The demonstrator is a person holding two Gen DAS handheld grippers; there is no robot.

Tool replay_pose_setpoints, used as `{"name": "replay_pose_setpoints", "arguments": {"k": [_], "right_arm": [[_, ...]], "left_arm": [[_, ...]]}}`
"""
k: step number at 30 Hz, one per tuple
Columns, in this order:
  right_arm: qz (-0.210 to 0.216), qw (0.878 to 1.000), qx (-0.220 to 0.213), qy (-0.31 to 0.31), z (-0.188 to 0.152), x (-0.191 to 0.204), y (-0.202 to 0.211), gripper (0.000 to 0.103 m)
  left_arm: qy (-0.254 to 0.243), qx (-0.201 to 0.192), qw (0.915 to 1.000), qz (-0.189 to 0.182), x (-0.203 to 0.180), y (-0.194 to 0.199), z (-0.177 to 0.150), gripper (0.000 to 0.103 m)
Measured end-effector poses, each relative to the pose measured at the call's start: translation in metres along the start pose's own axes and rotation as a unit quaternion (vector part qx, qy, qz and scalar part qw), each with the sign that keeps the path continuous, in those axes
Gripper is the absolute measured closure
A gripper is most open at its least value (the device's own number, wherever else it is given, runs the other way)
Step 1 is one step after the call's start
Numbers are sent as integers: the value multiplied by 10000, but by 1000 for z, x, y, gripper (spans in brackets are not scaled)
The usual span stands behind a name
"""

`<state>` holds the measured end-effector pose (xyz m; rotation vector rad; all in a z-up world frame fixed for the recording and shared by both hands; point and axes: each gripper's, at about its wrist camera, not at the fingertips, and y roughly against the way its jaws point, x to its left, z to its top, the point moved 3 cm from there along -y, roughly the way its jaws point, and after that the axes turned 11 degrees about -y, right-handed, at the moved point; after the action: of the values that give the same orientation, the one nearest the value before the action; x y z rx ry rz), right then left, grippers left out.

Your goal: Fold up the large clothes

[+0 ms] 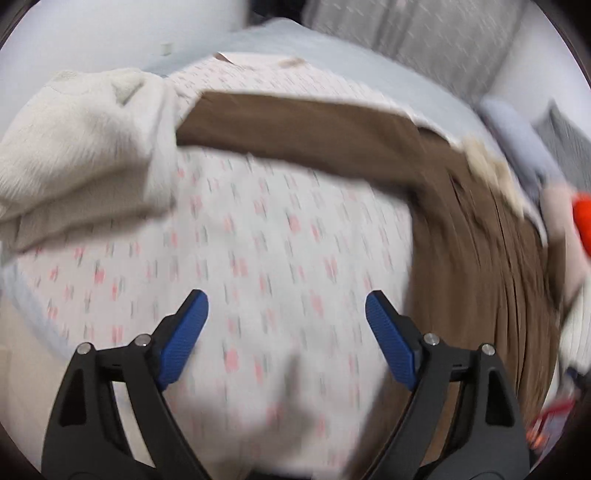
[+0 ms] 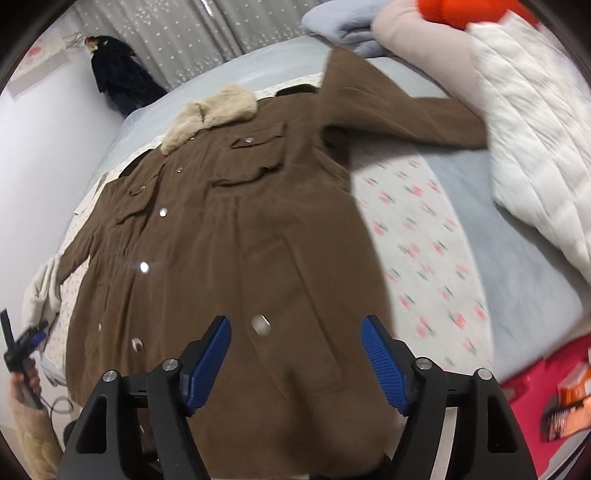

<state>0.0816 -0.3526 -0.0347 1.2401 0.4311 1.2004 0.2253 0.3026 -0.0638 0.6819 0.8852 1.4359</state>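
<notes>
A long brown coat [image 2: 236,229] with a cream fur collar [image 2: 210,114] and metal snaps lies spread flat on the bed, one sleeve [image 2: 406,114] stretched to the far right. My right gripper [image 2: 295,350] is open and empty above the coat's hem. In the left wrist view the coat [image 1: 476,236] shows as a brown sleeve band and body at the right, with a cream fleece cuff [image 1: 74,155] at the left. My left gripper [image 1: 286,339] is open and empty over the floral sheet [image 1: 258,240]. It also shows small in the right wrist view [image 2: 26,343].
A white quilted duvet [image 2: 535,155] and folded bedding [image 2: 343,26] lie at the bed's right and far end. An orange object [image 2: 461,11] sits on them. A dark garment [image 2: 118,77] hangs by the grey curtain. A red box [image 2: 546,387] sits at lower right.
</notes>
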Motion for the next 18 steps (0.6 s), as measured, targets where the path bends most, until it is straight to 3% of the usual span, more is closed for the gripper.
{"name": "replay_pose_setpoints", "arguments": {"k": [4,6,11,15,16,17,18], "right_arm": [[120,9998,15,177,25,40,-22,24],[162,9996,-26,249,37,58,-33,22],[169,9995,-6,267,57,83,-64,21],[83,9996,64,271,63,87,-85,21],[37,9996,100,263,64,86,-90,21],[0,9996,131,243,65,84,-94,21],[-31,9996,159,211,67,81,-98,21]], "left_arm": [[651,7,9976,217,29,-50,42,16],[852,-6,9949,548,42,-79,63,16],[1346,7,9864,939,69,-136,93,16],[1648,-379,9767,1320,84,-154,116,18],[1683,-428,9744,1425,84,-157,122,30],[1646,-450,9739,1499,82,-159,128,63],[1483,-470,9751,1582,78,-159,135,84]]}}
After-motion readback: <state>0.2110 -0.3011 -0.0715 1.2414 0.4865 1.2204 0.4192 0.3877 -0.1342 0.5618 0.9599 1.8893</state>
